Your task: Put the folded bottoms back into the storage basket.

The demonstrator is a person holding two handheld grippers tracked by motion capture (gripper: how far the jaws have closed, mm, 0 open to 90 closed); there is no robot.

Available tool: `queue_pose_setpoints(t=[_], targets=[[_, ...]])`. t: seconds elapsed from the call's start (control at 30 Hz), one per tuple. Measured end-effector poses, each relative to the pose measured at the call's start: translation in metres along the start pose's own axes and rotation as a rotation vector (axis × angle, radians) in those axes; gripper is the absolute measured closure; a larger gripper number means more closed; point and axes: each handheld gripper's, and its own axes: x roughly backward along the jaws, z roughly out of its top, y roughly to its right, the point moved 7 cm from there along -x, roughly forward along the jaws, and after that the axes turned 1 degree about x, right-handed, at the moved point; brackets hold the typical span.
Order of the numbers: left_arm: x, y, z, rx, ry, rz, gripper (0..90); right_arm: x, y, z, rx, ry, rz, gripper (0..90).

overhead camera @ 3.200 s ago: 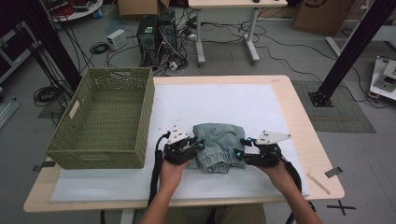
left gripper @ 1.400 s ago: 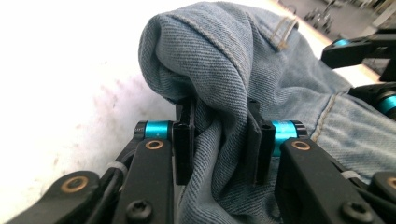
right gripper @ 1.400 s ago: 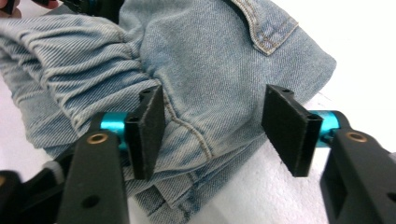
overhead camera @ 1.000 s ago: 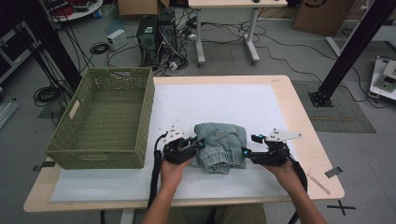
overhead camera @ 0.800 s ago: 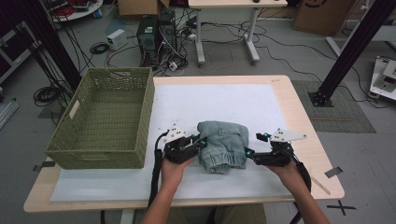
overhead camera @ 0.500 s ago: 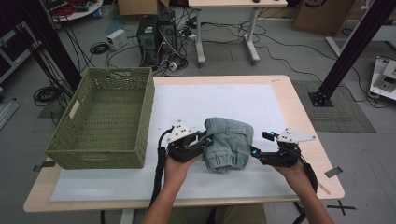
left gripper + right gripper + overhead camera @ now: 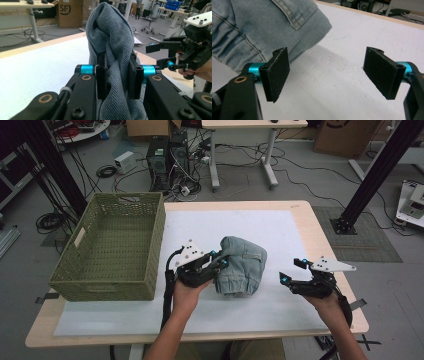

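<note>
Far left on the counter (image 7: pixel 310 225): a green woven basket (image 7: pixel 112 247), open-topped, nothing inside, sitting partly on the white sheet (image 7: pixel 280 232) that covers most of the counter top, left edge overhanging the sheet.

Just right of the basket: left hand-held gripper (image 7: pixel 218 261), gripped from below by the left hand (image 7: pixel 186 292), grey plate on top, black cable trailing back toward the near edge. Jaws closed tight on a fold of the denim garment (image 7: pixel 243 265); seen along the left gripper view, cloth pinched between the two black pads and rising in a bunched ridge above them (image 7: pixel 112 42).

Right of the basket, about mid-counter: the denim garment itself, light blue, bundled into a rounded lump, held up at its left side, lower part resting on the white sheet. Stitched seam and gathered cuff visible in the right gripper view (image 7: pixel 262 27).

Farther right of the basket, apart from the garment: right hand-held gripper (image 7: pixel 291 271), held in the right hand (image 7: pixel 327 297), pointing left toward the cloth. Jaws spread wide, nothing between them but bare white sheet (image 7: pixel 327 75); cloth edge just beyond the left jaw, not touching. Same gripper seen across the bundle in the left gripper view (image 7: pixel 160 56).
</note>
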Motion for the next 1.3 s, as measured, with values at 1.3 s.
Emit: queue_pose_setpoints(t=[1.3], targets=[[0.111, -0.051, 0.107, -0.058, 0.225, 0.09, 74.2, 0.011, 0.003, 0.019, 0.01, 0.034, -0.022, 21.7]])
